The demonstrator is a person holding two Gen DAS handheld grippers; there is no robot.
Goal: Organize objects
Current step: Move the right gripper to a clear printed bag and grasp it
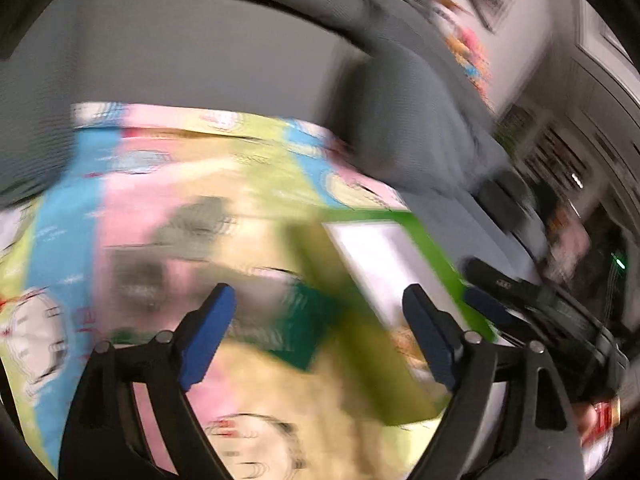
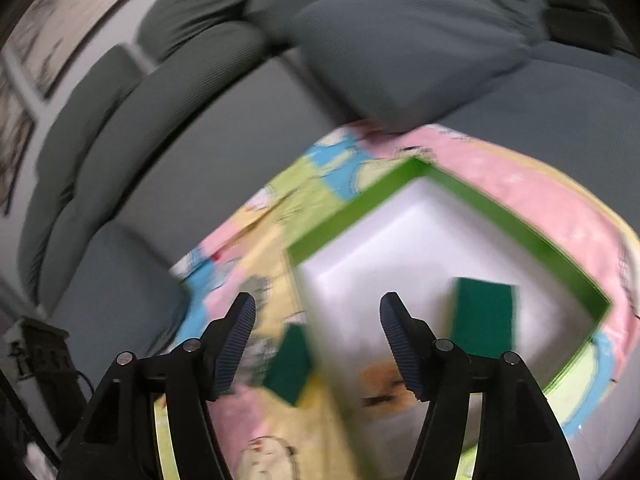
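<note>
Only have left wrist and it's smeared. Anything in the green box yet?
Observer: Yes. The right wrist view shows one dark green pad lying flat on the white floor of the green-rimmed box.
Operator: Any more left outside?
Observer: A second green pad lies on the cartoon blanket, just outside the box's near wall.
Operator: Right gripper carrying anything?
Observer: No. The right gripper is open above that wall and its pads press on nothing.
</note>
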